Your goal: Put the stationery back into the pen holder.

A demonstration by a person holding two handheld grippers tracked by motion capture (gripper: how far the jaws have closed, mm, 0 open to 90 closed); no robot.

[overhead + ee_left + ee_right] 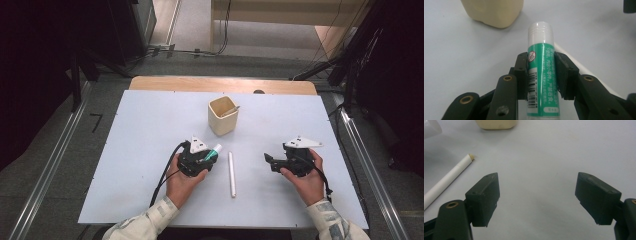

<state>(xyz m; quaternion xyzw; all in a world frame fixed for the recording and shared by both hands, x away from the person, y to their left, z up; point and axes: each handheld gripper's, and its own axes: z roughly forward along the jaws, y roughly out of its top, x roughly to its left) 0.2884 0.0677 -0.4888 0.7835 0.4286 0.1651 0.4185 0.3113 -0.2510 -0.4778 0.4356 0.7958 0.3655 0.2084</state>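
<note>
Two tools are held low over the white worktop (140, 150). At the left, a green glue stick (543, 75) is pinched between the pads of the left tool (209, 159), its white cap pointing toward the beige cup (223, 115), in which a thin stick is seen leaning. Just right of that tool, a white tube (232, 174) is laid flat on the worktop. At the right, the right tool (270, 161) is kept spread wide, with nothing between its pads.
</note>
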